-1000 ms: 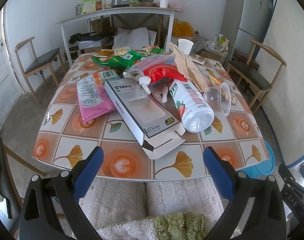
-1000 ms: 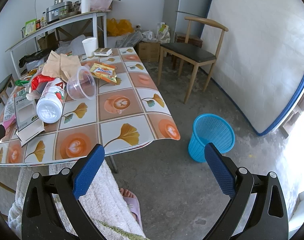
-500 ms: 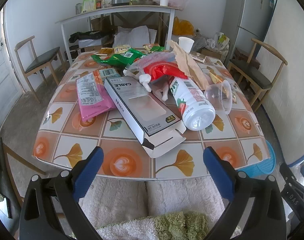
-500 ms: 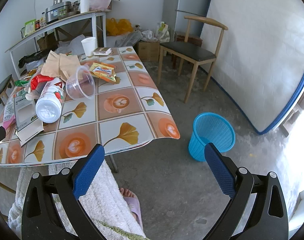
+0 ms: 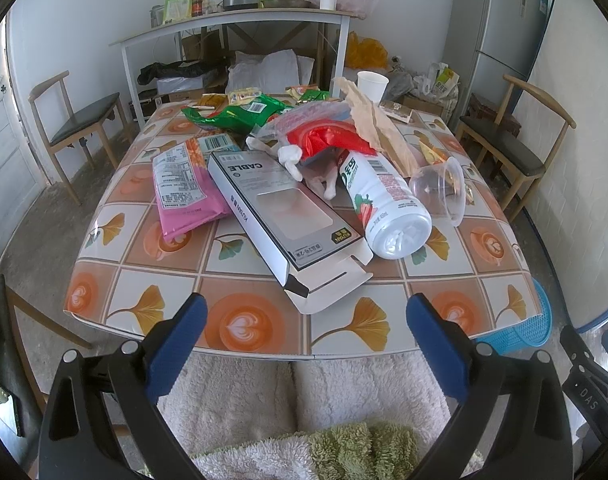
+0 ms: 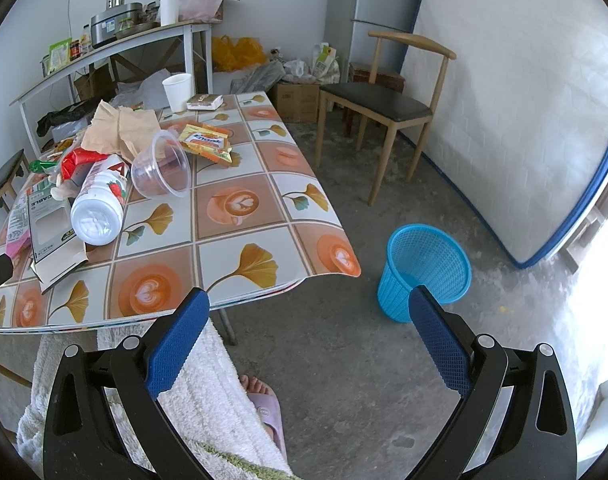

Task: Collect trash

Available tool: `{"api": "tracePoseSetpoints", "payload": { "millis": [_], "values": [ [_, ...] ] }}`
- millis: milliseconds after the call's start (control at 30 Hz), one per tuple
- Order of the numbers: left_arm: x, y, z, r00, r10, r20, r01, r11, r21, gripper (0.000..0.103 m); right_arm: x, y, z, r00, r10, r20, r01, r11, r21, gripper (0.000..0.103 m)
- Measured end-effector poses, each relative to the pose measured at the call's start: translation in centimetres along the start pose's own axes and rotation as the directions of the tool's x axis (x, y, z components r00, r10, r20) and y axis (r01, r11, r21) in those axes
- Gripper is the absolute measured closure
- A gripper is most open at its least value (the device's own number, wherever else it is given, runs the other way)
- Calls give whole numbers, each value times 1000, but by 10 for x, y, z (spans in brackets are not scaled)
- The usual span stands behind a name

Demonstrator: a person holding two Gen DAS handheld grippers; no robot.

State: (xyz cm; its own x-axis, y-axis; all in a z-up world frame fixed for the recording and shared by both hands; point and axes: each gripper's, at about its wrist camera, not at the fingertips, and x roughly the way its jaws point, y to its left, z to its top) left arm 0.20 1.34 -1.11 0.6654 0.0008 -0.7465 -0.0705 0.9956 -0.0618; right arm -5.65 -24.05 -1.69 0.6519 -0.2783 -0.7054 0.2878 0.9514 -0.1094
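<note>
**Both claws empty, first pick not yet made**

Left gripper (image 5: 301, 324) hangs spread wide, nothing between the pads, at the near table edge. Straight ahead of it, closest item: the white/grey cable box (image 5: 281, 204), open flap toward the claw. Just right of the box lies the strawberry drink bottle (image 5: 384, 200) on its side, base toward the claw; further right, touching or nearly so, a clear plastic cup (image 5: 440, 192) tipped over. Left of the box: pink snack packet (image 5: 185, 188). Behind: red wrapper (image 5: 328, 138), green bag (image 5: 239, 114), crumpled brown paper (image 5: 374, 128), white paper cup (image 5: 371, 84) far back.

Right gripper (image 6: 308, 312) also released, holding nothing, pointing past the table corner; blue mesh bin (image 6: 426, 270) sits on the floor just ahead and right of it.

How to do it well, imo: take the box first w/ left claw, since it lies over the packet edge and blocks the rest. Grip across the narrow width, not the loose flap, which would likely fold. Bottle is round and will prob roll; pinch mid-body. Thin wrappers need a low, flat approach.

Surface: glossy tablecloth (image 5: 239, 328) w/ ginkgo-leaf and latte tiles, looks slick, so things may slide when nudged. Room: bare concrete floor, wooden chair (image 6: 388, 100) beyond the bin, cluttered shelf table at the back wall, fridge in the corner.
</note>
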Motion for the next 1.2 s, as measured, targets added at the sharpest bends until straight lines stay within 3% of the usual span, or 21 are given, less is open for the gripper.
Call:
{"api": "tracePoseSetpoints", "payload": {
  "millis": [833, 1033, 1200],
  "values": [
    [9, 5, -15, 1000, -10, -23, 10, 1000, 0, 6, 3, 5, -1, 1000, 23, -1, -23, 1000, 9, 8],
    [17, 17, -20, 997, -53, -54, 51, 998, -47, 6, 14, 7, 11, 987, 147, -60, -142, 987, 79, 8],
    [15, 31, -18, 993, -117, -32, 114, 990, -79, 6, 26, 15, 27, 958, 260, -122, -245, 962, 122, 8]
  ]
}}
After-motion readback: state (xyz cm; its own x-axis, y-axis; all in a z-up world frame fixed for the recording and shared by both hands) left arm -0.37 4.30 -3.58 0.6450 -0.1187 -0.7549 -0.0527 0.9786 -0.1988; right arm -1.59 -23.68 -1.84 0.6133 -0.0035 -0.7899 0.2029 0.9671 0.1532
